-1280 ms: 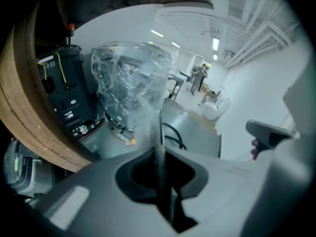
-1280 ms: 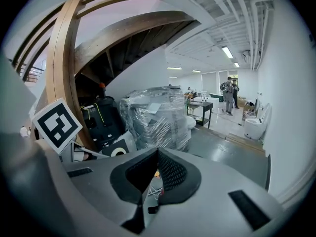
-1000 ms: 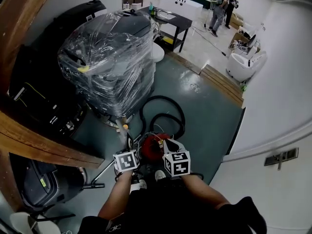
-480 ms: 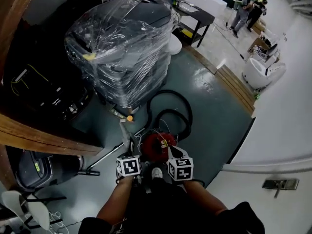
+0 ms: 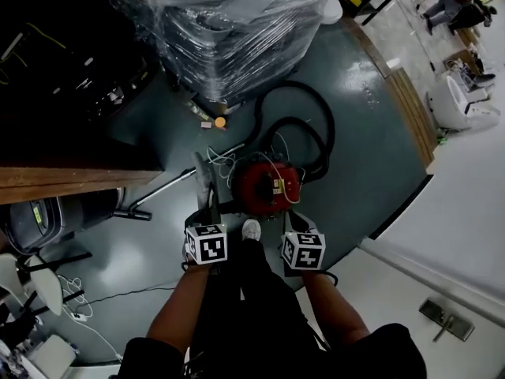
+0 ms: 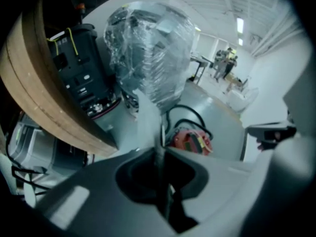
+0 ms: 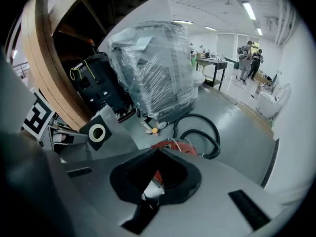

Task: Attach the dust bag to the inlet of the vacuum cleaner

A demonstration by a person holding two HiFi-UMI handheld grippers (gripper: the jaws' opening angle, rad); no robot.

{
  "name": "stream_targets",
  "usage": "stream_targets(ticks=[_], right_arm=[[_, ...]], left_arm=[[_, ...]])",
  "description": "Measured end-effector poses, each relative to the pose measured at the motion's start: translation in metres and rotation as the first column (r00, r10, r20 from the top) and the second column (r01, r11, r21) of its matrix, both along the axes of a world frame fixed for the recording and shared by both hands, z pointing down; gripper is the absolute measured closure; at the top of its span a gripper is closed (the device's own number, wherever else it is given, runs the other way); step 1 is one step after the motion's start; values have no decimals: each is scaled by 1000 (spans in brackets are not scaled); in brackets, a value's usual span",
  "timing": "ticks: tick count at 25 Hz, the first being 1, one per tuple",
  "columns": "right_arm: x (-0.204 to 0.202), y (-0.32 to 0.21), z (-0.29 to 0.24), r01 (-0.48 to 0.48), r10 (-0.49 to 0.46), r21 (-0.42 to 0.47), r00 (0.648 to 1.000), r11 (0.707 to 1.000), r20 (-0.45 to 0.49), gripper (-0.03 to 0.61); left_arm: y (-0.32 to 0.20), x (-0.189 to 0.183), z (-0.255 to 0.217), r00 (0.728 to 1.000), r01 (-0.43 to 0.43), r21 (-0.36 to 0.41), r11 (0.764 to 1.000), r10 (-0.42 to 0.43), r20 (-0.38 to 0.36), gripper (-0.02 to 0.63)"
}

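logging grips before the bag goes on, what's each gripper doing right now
left gripper: closed on the dust bag
right gripper: closed, nothing seen held in it

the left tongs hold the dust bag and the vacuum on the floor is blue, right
Not quite. The vacuum is red, not blue, as the head view shows. The left tongs do hold the dust bag.
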State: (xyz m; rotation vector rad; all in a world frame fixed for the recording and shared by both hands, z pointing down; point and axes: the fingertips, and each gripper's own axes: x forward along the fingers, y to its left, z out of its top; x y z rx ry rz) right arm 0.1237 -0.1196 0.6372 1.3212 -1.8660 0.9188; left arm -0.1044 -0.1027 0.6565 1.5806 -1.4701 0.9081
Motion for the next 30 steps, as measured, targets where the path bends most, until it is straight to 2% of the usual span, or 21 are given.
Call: stream_targets(ticks=[7,12,16,17,19,21,24,30], right_arm=[[-9,-6,71,5,-5,-32,1000,999,-13,580],[-22,-22,119,39,-40,-35,999,999,-17,580],[-27,-37,149,58,-60,-45,997,997,-51,580],[-27,-38,159,61,-64,-52,996,997,-61,573],[-31,-37,181,83,-89,-74,993,994,-76,470],[-31,-32,201,119,-128,-91,986,989,-111,422],[-24,-35,222,141,-151,-69,973,988,-176,413],[-24,-32,256,143,-160,-133,978,981,-134,416]], left_arm=[[16,-36,82,999,41,-71,997,-38,34,589],[29,-40,150,998,39,-112,993,-33,54,589],[43,-33,193,998,57,-143,988,-51,41,589],[47,-31,202,998,58,-148,987,-54,36,589],[52,-26,219,998,53,-161,985,-49,28,589],[60,-21,234,999,45,-178,983,-43,16,589],[63,-17,252,999,43,-192,980,-46,-10,589],[70,-15,279,1000,7,-225,974,-12,-19,589]])
